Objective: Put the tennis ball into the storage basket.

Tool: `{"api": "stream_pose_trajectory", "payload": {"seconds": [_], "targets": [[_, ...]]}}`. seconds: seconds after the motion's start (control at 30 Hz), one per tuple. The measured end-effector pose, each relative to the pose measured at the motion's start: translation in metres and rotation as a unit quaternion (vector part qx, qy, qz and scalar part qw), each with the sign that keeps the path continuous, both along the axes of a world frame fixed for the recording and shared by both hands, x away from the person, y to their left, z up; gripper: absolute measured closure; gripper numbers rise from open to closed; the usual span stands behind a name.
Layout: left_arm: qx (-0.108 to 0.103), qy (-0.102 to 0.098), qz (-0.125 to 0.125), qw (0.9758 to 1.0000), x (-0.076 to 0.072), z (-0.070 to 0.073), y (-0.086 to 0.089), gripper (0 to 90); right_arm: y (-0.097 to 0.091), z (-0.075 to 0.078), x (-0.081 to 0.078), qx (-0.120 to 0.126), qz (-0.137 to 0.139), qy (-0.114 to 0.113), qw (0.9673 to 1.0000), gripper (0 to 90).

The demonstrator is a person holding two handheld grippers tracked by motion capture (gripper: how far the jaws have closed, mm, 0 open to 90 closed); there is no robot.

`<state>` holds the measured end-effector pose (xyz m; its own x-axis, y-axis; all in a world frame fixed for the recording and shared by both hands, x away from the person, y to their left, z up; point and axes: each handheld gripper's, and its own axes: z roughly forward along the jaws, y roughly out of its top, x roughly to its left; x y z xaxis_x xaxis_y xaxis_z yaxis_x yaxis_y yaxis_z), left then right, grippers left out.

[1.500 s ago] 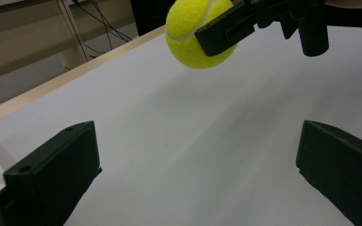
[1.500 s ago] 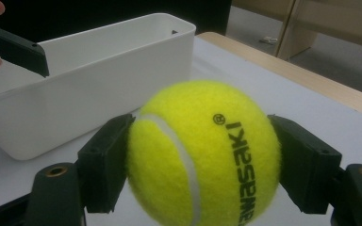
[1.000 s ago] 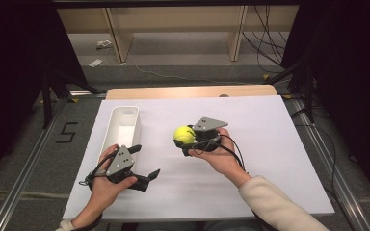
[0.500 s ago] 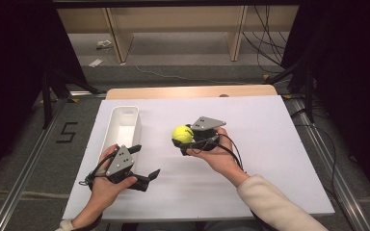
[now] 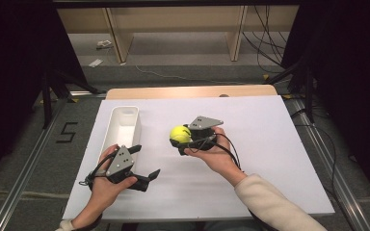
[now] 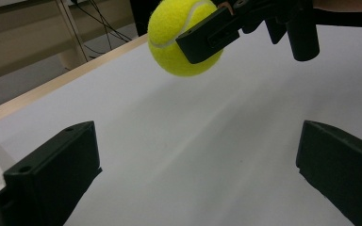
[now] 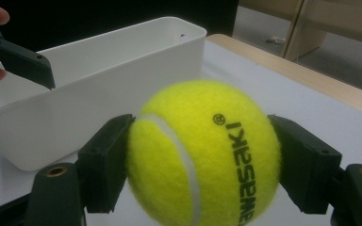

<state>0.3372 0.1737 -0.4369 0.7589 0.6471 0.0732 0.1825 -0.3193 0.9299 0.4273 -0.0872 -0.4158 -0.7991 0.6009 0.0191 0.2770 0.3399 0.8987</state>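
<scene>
White table, wood strip along far edge. White oblong bin at left side, long axis running away from person. Tennis ball: fuzzy yellow, white seam, black lettering; held clear above table, right of bin. Right gripper level, pointing left, jaws clamped on ball's sides. Left gripper near bin's near end, resting low, jaws spread wide, nothing between.

You have the fuzzy yellow tennis ball at frame centre, lifted off the table, white seam showing.
</scene>
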Motion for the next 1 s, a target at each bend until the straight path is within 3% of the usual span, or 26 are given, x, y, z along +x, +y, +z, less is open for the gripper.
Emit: {"api": "stream_pose_trajectory", "payload": {"seconds": [1.0], "targets": [[0.002, -0.001, -0.002, 1.0, -0.0001, -0.0003, -0.0005, 0.0, 0.0089, -0.001, 0.0041, 0.002, 0.001, 0.002, 1.0, 27.2]]}}
